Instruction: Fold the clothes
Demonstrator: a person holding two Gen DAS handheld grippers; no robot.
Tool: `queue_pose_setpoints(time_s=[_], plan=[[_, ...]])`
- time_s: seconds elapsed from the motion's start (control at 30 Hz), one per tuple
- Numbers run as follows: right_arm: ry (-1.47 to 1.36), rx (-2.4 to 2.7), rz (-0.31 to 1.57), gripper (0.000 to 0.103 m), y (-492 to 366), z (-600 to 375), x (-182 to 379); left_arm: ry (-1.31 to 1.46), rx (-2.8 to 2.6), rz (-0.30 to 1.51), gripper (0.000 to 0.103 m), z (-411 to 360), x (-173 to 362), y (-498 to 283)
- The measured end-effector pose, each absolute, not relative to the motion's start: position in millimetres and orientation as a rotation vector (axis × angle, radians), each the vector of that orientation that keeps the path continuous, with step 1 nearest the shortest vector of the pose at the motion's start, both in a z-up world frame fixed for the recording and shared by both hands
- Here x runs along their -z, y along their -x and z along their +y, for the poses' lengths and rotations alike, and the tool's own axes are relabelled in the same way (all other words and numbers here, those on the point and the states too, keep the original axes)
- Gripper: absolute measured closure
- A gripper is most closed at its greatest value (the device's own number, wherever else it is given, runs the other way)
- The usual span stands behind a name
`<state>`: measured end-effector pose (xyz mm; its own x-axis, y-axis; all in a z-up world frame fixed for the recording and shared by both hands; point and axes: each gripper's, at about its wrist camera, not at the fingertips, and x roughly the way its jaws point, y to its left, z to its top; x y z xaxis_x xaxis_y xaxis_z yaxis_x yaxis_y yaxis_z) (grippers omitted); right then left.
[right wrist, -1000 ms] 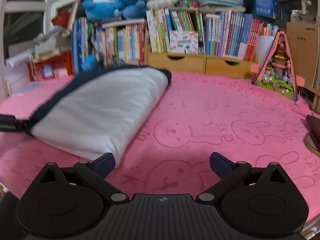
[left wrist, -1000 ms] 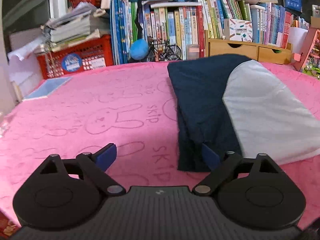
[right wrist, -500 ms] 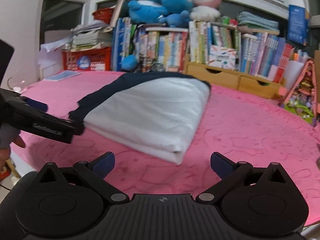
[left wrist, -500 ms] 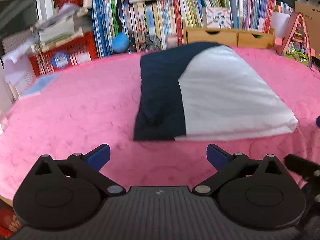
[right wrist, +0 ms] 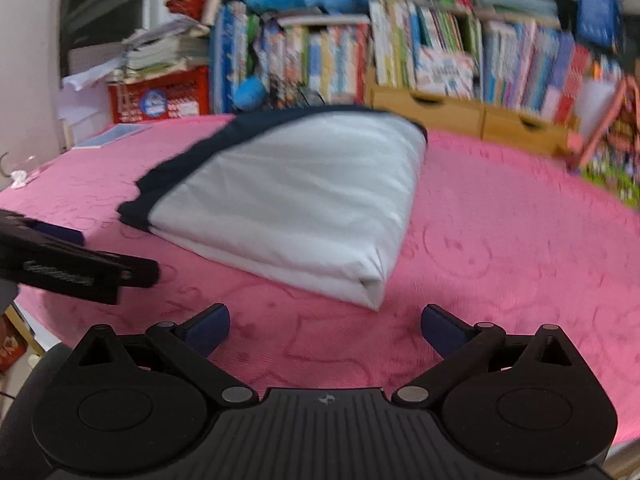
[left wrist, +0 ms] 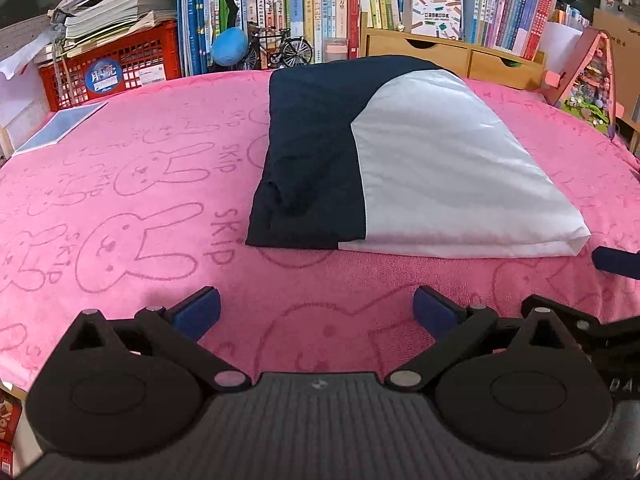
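Fingers: your left gripper [left wrist: 316, 304] and right gripper [right wrist: 325, 328] both stand wide apart, empty. Change: both have drawn back off the garment [left wrist: 400, 160], now released; fold likely complete. Garment: folded navy-and-white bundle on pink cloth [left wrist: 140, 184], just beyond both sets of fingertips, touching neither
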<state>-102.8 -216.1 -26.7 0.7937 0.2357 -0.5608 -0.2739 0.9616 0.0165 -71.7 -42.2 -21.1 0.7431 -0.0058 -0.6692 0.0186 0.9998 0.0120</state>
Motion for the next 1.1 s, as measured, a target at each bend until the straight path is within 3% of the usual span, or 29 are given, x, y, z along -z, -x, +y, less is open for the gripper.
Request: queue_pose_setpoints(time_s=[1.1], plan=[[0.069,-0.245,0.56,0.0,108.1,-216.6,30.7,0.0,-0.002,0.717,0.0,-44.0,22.0,71.4]])
